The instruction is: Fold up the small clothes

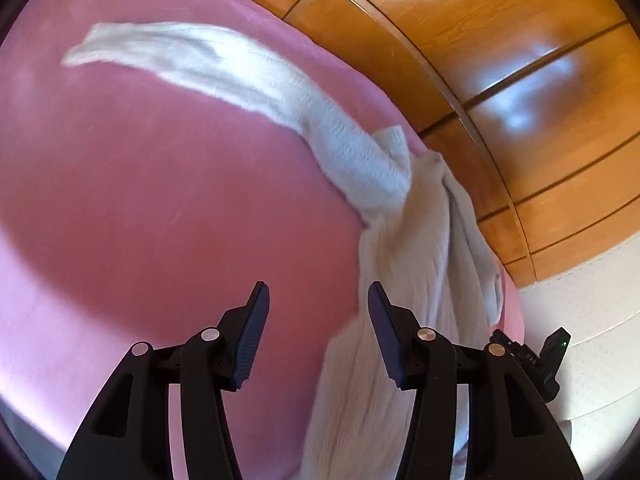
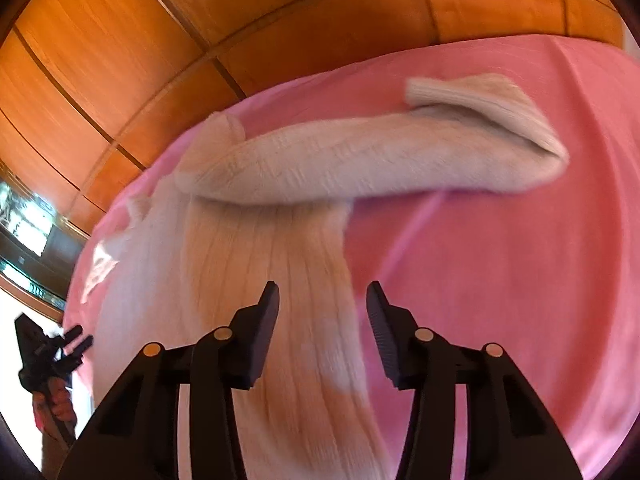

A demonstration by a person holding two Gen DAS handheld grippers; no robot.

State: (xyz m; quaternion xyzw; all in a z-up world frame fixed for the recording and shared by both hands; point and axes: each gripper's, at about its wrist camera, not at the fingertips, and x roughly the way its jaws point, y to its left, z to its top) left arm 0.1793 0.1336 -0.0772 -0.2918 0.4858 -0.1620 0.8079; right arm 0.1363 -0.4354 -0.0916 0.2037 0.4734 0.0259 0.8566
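Observation:
A cream ribbed knit sweater (image 1: pixel 404 264) lies on a pink bedspread (image 1: pixel 160 200), one long sleeve (image 1: pixel 224 64) stretched away across the bed. My left gripper (image 1: pixel 318 300) is open and empty, just above the bedspread beside the sweater's body. In the right wrist view the sweater's body (image 2: pixel 280 280) runs under my right gripper (image 2: pixel 322 300), which is open and empty above it. A sleeve (image 2: pixel 360 160) lies folded across the top of the body, its cuff (image 2: pixel 452 92) doubled back. The left gripper (image 2: pixel 60 348) shows at the far left, the right gripper (image 1: pixel 536 356) at the lower right.
Wooden wardrobe panels (image 2: pixel 160 40) rise behind the bed and also show in the left wrist view (image 1: pixel 520 80). A white textured surface (image 1: pixel 592 320) lies past the bed's right edge. A dark screen or shelf (image 2: pixel 28 224) sits at the far left.

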